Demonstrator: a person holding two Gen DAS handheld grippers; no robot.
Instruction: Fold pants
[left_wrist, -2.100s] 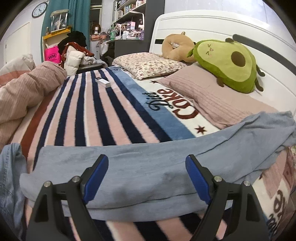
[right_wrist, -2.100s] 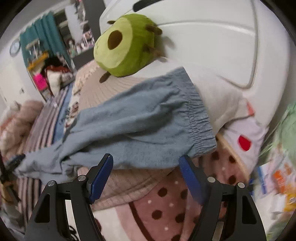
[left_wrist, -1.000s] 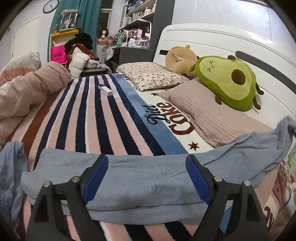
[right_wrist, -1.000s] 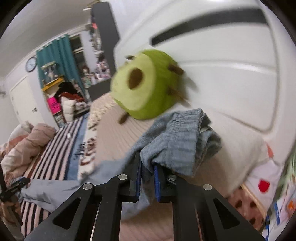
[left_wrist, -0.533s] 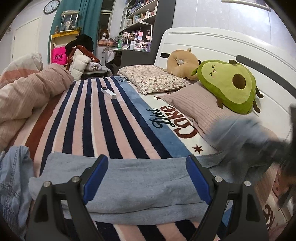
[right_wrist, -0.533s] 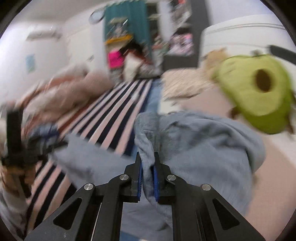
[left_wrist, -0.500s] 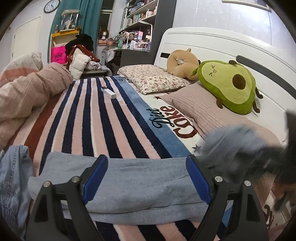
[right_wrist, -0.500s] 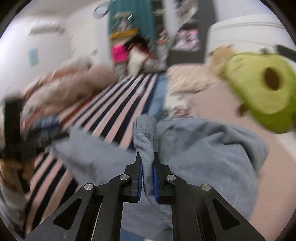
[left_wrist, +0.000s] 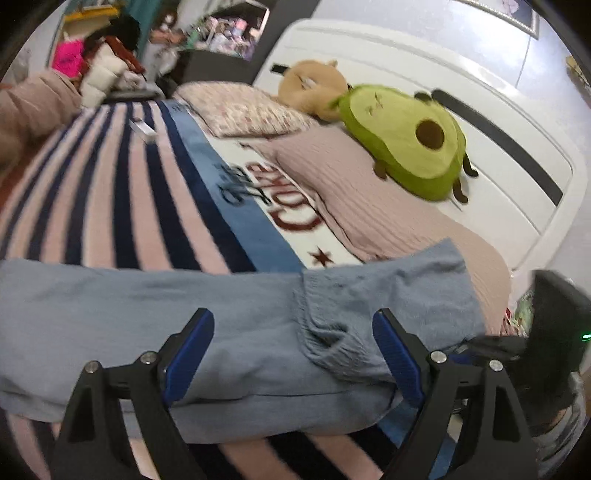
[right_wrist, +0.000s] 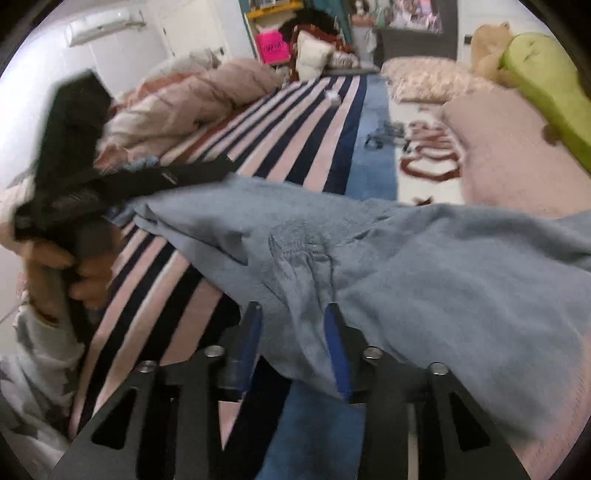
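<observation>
1. While the grey-blue pants (left_wrist: 229, 332) are lying across the striped blanket (left_wrist: 122, 206), their elastic waistband (right_wrist: 299, 251) is sitting doubled over the legs.
2. The left gripper (left_wrist: 291, 354) is hovering over the pants with its jaws spread wide, grasping nothing.
3. The right gripper (right_wrist: 293, 332) is standing partly parted, waistband fabric draping loosely between its fingers (right_wrist: 334, 347).
4. An avocado plush (left_wrist: 406, 144) is resting on the pink pillow (left_wrist: 351, 199).

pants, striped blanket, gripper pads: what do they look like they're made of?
Pants: soft grey-blue knit or brushed cotton, probably; matte, fuzzy, gathered elastic waistband.
Blanket: plush fleece, by its fuzzy pile and soft-edged stripes.
Pads: smooth blue plastic or rubber, can't tell which, on black rigid fingers, on the left gripper.
</observation>
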